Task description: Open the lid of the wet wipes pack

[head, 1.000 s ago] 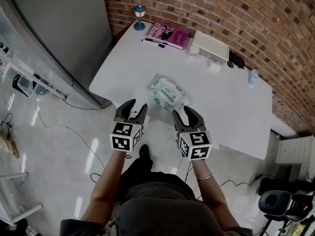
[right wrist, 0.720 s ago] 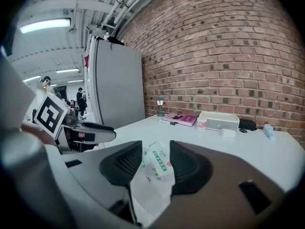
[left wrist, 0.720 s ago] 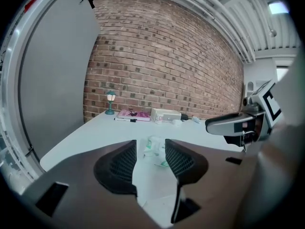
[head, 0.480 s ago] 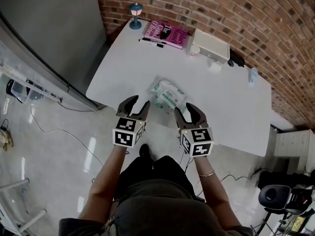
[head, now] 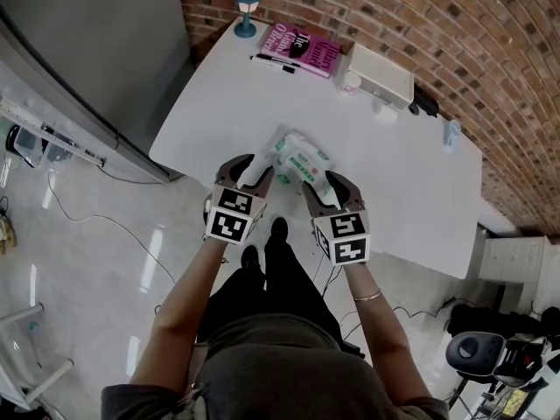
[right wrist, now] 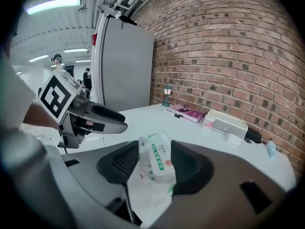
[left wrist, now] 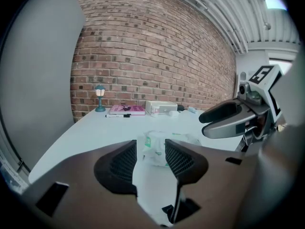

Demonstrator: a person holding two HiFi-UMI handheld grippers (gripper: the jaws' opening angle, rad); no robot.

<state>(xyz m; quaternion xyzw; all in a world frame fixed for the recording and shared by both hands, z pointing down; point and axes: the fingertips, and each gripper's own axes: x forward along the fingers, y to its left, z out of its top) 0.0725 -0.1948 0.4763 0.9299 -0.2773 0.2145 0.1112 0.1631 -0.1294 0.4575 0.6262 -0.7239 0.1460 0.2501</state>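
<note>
At table edge (head: pixel 188 147), wet wipes pack (head: pixel 302 163)

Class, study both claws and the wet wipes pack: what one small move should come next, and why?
Probably ease the left claw forward until the near edge of the wet wipes pack sits between its jaws. That claw is open and short of the pack, lying loose on the table; the right claw is opening its jaws around the pack's end without pressing it.

Bright, even light from ceiling tubes (right wrist: pixel 53 4) washes the white surface (head: pixel 227 94) with hardly a shadow, glare streaks the glossy floor (head: pixel 156 254), and both gripper views bulge fisheye-round, dark-cornered and soft up close.
</note>
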